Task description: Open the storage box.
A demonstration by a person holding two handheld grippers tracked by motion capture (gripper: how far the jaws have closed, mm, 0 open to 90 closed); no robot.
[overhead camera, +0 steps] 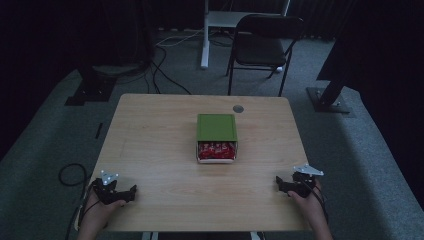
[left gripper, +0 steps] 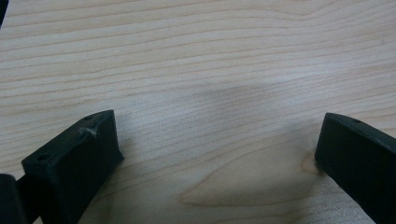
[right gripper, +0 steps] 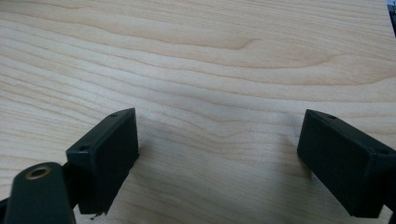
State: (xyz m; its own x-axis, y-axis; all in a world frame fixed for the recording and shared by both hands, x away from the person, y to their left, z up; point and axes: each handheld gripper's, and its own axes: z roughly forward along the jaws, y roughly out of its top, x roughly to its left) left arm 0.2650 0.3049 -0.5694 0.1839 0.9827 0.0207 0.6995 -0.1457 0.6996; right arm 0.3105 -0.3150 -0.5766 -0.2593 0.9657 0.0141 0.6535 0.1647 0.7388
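Left gripper (overhead camera: 131, 192): near the table's (overhead camera: 150, 150) front-left corner, jaws spread wide, nothing between them, bare wood beneath.
Box (overhead camera: 216, 144): table centre, green lid (overhead camera: 216, 127) slid back, red packets (overhead camera: 216, 149) showing at its near end; well apart from both grippers and all four edges, open wood all round.
Right gripper (overhead camera: 278, 183): near the front-right corner, jaws wide apart, empty.
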